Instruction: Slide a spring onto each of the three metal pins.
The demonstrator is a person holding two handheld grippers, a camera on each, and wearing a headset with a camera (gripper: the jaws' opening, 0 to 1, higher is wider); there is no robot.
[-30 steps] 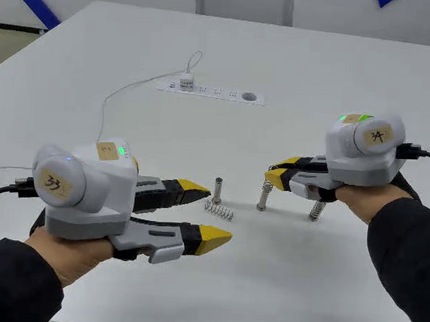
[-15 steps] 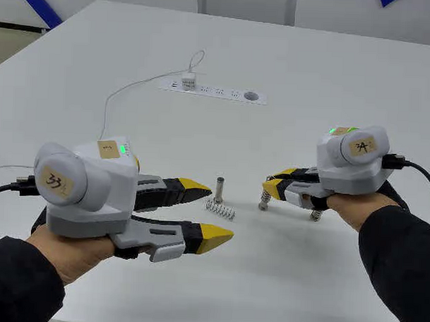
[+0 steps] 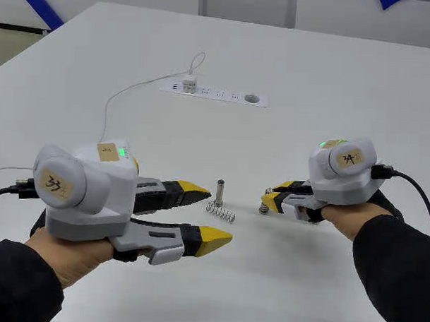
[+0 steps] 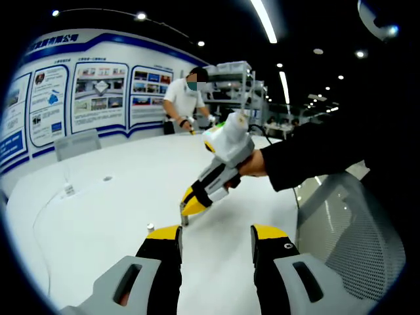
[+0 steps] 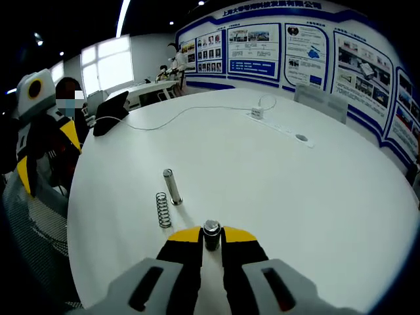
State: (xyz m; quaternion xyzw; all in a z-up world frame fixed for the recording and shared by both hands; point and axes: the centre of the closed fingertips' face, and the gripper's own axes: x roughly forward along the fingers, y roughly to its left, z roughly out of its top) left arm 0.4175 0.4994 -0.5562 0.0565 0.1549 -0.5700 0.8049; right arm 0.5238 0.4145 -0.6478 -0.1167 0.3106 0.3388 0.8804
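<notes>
Your left tongs hang just above the tabletop, toward its near edge, jaws apart and holding nothing. They point at the loose spring, which lies on its side in the middle of the tabletop, so they look ready to pick it up.

Just beyond the spring, a bare pin stands upright with nothing on it. The spring lies at its foot, and whether the two touch is hard to tell. This pin is probably where the spring goes next.

To the right, your right tongs are down low, almost on the tabletop, jaws drawn together on the top of a gripped pin. This grip probably steadies the pin. Whether it already carries a spring is too small to tell.

The tabletop is wide, white and smooth. Toward its far edge lies a white power strip with a small plug in it and a thin cable curling off to the left.

Around you is a bright hall with blue-and-white wall posters and ceiling strip lights. A person stands on the far side of the tabletop, and a mesh chair sits close by.
</notes>
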